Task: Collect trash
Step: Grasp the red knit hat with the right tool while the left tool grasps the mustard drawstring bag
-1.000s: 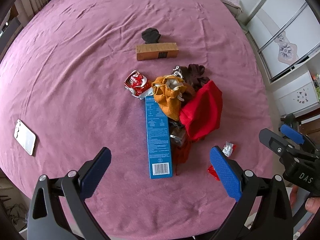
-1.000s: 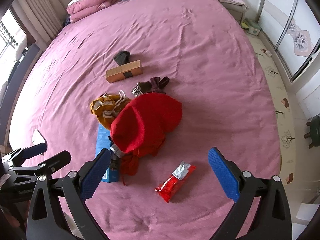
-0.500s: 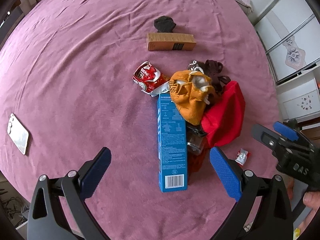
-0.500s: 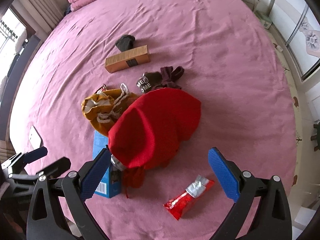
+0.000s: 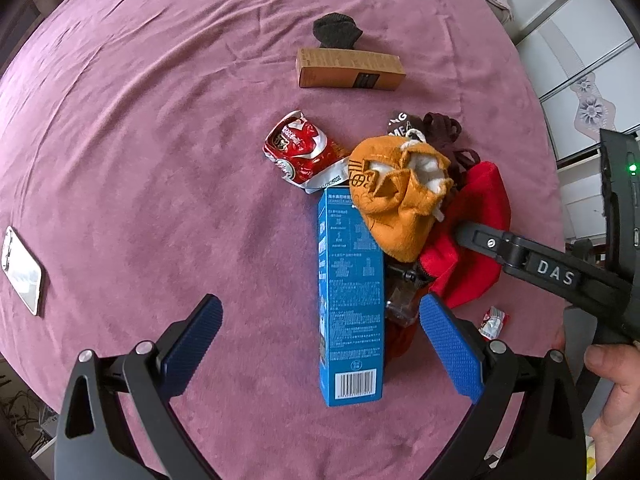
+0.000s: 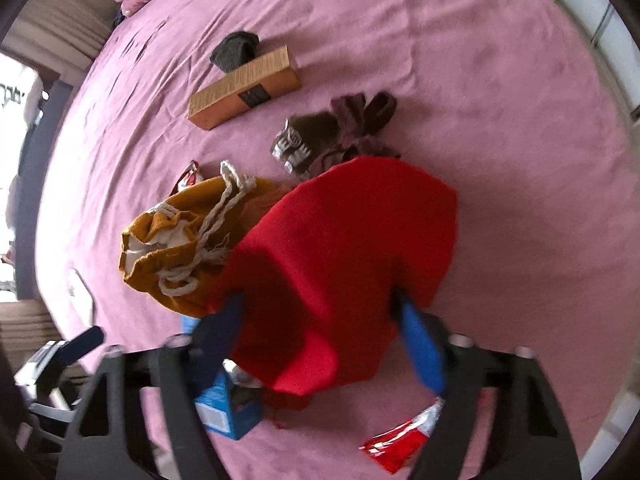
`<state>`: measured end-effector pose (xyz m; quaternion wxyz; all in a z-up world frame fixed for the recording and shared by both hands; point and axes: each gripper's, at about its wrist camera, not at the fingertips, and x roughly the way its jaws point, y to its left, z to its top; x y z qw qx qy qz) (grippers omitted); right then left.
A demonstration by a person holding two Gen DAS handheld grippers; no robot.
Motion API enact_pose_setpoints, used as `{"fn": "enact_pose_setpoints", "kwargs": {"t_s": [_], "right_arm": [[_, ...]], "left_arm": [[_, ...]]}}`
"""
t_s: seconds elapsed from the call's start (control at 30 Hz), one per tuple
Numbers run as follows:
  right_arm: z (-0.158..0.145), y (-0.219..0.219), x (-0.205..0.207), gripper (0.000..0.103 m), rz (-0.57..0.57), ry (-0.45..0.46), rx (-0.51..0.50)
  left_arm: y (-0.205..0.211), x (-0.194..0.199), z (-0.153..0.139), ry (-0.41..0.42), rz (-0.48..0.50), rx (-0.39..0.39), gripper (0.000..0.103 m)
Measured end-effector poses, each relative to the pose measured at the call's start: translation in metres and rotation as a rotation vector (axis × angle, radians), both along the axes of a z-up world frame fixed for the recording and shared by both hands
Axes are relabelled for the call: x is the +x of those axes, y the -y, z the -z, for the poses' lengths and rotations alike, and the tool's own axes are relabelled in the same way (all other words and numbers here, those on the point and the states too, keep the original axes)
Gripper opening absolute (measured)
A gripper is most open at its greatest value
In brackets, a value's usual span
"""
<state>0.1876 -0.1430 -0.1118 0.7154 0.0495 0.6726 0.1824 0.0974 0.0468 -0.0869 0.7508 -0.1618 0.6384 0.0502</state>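
A pile lies on the purple bedspread (image 5: 160,160). It holds a long blue box (image 5: 352,300), a crumpled red snack wrapper (image 5: 300,152), an orange drawstring bag (image 5: 396,196) and a red cloth (image 6: 352,240). A small red wrapper (image 6: 404,440) lies apart, near the bed's edge. My left gripper (image 5: 320,308) hangs open over the blue box's barcode end, touching nothing. My right gripper (image 6: 320,304) straddles the red cloth with its jaws closing. Both pads sit against the cloth's sides.
A brown cardboard box (image 5: 348,69) and a dark sock (image 5: 336,32) lie farther up the bed. Brown gloves (image 6: 340,128) sit behind the red cloth. A white phone (image 5: 20,272) rests at the left edge. Wardrobe doors (image 5: 580,60) stand to the right.
Both grippers have sunk closer to the pile. The right gripper came down over the red cloth and its jaws narrowed around it. The left gripper stayed open.
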Motion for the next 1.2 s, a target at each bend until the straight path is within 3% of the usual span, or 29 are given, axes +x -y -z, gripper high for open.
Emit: {"fn": "enact_pose_setpoints", "kwargs": {"t_s": [0.03, 0.1, 0.23, 0.43, 0.7, 0.8, 0.83, 1.03, 1.2], "right_arm": [[0.000, 0.002, 0.000, 0.041, 0.009, -0.004, 0.003], [0.001, 0.005, 0.001, 0.024, 0.005, -0.022, 0.024], [-0.012, 0.016, 0.001, 0.008, 0.004, 0.002, 0.065], [-0.034, 0.029, -0.003, 0.007, -0.026, 0.064, 0.073], [-0.039, 0.055, -0.006, 0.007, 0.002, 0.073, 0.087], [-0.041, 0.063, -0.009, 0.007, 0.009, 0.074, 0.094], [-0.043, 0.064, -0.011, 0.007, 0.010, 0.075, 0.097], [-0.053, 0.071, -0.017, 0.007, 0.018, 0.087, 0.122], [-0.070, 0.084, -0.025, 0.007, 0.021, 0.116, 0.137]], "left_arm": [[0.001, 0.003, 0.001, -0.002, 0.003, -0.002, 0.099], [0.003, 0.005, 0.003, -0.004, 0.007, 0.000, 0.099], [0.009, 0.016, 0.004, 0.003, 0.018, -0.004, 0.099], [0.022, 0.038, 0.005, 0.007, 0.031, -0.018, 0.099], [0.029, 0.067, 0.018, -0.018, 0.001, -0.019, 0.097], [0.030, 0.077, 0.026, -0.051, -0.010, -0.020, 0.068], [0.030, 0.080, 0.029, -0.066, -0.007, -0.040, 0.052], [0.035, 0.077, 0.019, -0.059, 0.005, 0.011, 0.039], [0.035, 0.062, -0.012, -0.008, 0.015, 0.039, 0.038]]}}
